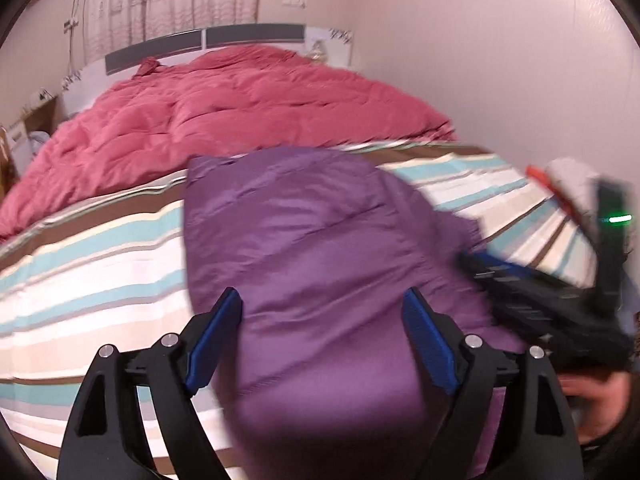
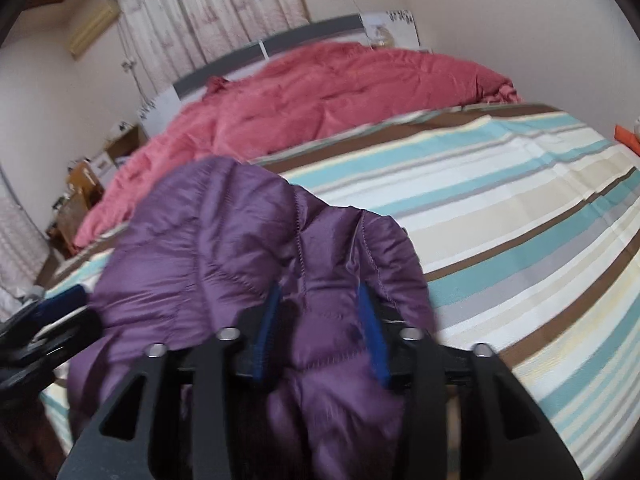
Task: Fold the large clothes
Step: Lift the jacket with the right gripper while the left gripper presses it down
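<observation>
A purple quilted puffer jacket lies in a folded bundle on the striped bed sheet. My left gripper is over its near end, blue pads spread wide on either side of the fabric, not pinching it. In the right wrist view the jacket bunches up between the pads of my right gripper. Those jaws stand about half apart, and the puffy cloth fills the gap loosely. The right gripper shows blurred at the right edge of the left wrist view, with a hand behind it.
A red quilted duvet is heaped across the far half of the bed, against the headboard. A wall runs along the right side. Curtains hang behind the bed. Boxes and clutter stand on the floor to the left.
</observation>
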`<act>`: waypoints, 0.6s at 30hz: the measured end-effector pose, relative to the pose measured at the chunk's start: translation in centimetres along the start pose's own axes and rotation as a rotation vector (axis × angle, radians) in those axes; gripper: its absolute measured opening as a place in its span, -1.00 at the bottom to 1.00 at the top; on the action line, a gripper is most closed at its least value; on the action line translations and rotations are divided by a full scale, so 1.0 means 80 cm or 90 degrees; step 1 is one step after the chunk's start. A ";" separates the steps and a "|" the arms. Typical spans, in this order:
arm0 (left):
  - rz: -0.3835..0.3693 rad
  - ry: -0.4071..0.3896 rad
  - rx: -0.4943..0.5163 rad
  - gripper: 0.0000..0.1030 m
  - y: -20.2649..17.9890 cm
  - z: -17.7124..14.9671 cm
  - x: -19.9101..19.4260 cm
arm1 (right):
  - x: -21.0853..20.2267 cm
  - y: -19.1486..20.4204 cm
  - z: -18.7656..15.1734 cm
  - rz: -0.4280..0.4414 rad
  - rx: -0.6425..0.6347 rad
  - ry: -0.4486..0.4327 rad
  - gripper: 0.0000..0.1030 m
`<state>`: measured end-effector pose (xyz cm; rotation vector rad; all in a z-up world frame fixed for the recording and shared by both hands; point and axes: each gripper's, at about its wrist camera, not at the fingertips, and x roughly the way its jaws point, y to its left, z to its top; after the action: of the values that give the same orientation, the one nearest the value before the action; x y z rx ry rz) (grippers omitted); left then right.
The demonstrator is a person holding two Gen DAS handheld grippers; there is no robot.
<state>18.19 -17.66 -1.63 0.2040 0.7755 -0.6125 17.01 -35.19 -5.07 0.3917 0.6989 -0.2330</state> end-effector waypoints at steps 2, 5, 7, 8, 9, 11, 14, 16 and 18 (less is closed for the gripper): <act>0.004 0.007 0.026 0.62 -0.001 -0.002 0.008 | -0.020 0.003 -0.001 0.001 -0.008 -0.017 -0.04; 0.010 0.004 0.051 0.66 -0.007 -0.008 0.015 | -0.037 0.005 -0.002 0.024 -0.003 -0.013 -0.04; 0.015 0.002 0.054 0.68 -0.012 -0.010 0.019 | -0.037 0.012 -0.004 0.028 -0.015 0.002 -0.04; 0.018 0.004 0.057 0.70 -0.014 -0.010 0.019 | -0.031 0.018 -0.006 0.011 -0.037 0.017 -0.04; 0.021 0.009 0.062 0.70 -0.017 -0.010 0.023 | -0.020 0.022 -0.009 -0.015 -0.057 0.037 -0.04; 0.029 0.024 0.071 0.70 -0.023 -0.009 0.030 | -0.001 0.018 -0.014 -0.032 -0.064 0.062 -0.04; 0.044 0.037 0.082 0.71 -0.031 -0.010 0.039 | 0.020 -0.001 -0.024 -0.014 -0.030 0.069 -0.05; 0.051 0.035 0.085 0.73 -0.033 -0.013 0.043 | 0.024 -0.003 -0.029 -0.013 -0.029 0.062 -0.05; 0.054 0.032 0.084 0.73 -0.033 -0.015 0.043 | 0.022 0.000 -0.032 -0.021 -0.039 0.054 -0.05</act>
<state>17.84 -20.87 -4.79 0.3726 0.7712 -0.5795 16.82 -34.19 -8.03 0.3334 0.7946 -0.2258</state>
